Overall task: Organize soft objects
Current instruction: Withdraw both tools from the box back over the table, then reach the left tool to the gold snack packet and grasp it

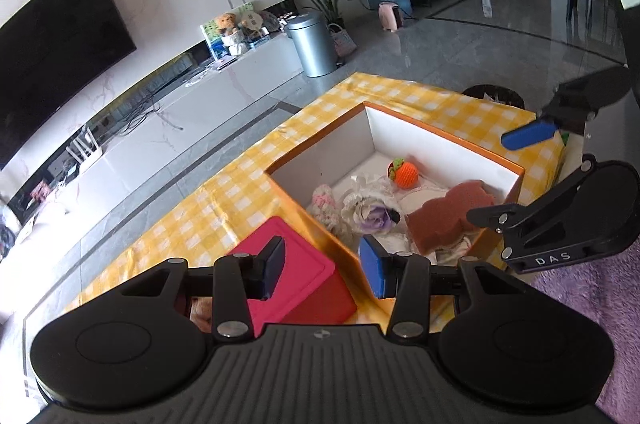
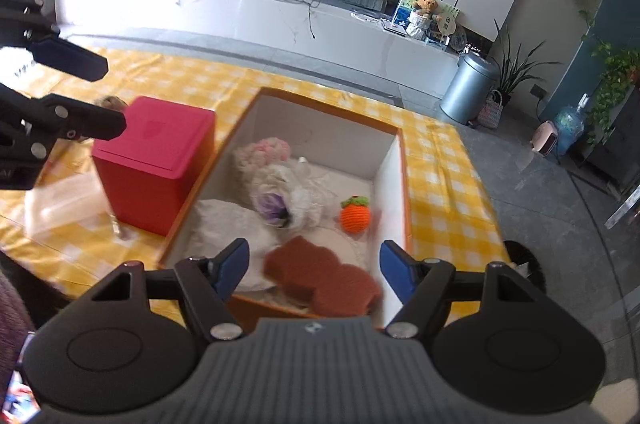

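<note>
Both tongs stood apart and empty – the left tongs (image 1: 322,270) above the red box (image 1: 292,276), the right tongs (image 2: 314,270) wide over the orange-rimmed box (image 2: 404,184) on the checked tabletop (image 2: 448,192). Inside lay the soft things, seemingly gathered there for tidiness: a brown sponge (image 2: 324,284) with lobed edges, a crocheted orange fruit (image 2: 354,210), frilly white cloth (image 2: 300,192) – all limp, yielding stuff.
</note>
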{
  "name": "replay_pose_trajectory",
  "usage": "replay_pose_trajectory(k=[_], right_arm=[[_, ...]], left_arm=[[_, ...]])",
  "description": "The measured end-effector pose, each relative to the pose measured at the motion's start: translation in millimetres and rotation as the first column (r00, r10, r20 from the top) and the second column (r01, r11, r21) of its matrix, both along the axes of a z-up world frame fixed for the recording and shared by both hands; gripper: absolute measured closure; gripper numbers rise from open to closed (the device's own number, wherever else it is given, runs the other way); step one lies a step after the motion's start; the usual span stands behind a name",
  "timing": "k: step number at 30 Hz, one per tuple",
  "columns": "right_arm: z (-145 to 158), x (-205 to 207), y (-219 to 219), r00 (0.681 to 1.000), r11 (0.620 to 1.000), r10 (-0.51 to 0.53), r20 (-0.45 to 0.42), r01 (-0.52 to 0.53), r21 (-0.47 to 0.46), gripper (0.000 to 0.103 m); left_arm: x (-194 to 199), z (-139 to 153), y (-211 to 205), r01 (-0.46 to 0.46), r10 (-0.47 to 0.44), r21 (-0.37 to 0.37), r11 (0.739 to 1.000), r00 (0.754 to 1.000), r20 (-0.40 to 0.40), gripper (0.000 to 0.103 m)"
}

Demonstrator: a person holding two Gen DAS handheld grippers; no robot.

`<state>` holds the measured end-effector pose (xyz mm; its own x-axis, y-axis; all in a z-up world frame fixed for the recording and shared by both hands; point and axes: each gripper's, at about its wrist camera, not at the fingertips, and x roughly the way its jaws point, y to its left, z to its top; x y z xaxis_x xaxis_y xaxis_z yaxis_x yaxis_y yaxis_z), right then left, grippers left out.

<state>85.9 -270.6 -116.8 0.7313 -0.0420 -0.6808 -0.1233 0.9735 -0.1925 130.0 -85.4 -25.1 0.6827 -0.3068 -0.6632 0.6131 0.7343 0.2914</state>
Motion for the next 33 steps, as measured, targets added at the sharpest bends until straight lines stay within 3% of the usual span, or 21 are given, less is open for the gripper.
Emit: replay_pose_trajectory(k=[11,22,25,33], right_arm=[[-12.7,-52.8,43.4,0.999,0.98,-0.05,0.002,0.049,0.192,0.031],[-32.4,-84.5,87.5,0.997,0.951,-0.072,0.026,0.061,0.302,0.031],[-38.2,-86.2,98.2,0.998,0.947,-0.058,0.018,0.049,0.317,0.031],[-52.2,-82.8,126.3,0.999,0.95,-0.036,0.01,0.032,0.311,0.031]], left_arm=[[-41.2,-11.1,67.1,-0.154,0.144,-0.137,0.978,0.986,-0.084,0.051],[-74.2,-36.2,134.6,-0.343,0.321,-0.244,0.907,0.938,-0.127,0.051],[-81.6,-45.5,153.3,-0.399,0.364,-0.279,0.873,0.916,-0.171,0.051],[-96.7,-61.6,192.1,-0.483,0.45,-0.286,0.827,0.875,-0.177,0.053]])
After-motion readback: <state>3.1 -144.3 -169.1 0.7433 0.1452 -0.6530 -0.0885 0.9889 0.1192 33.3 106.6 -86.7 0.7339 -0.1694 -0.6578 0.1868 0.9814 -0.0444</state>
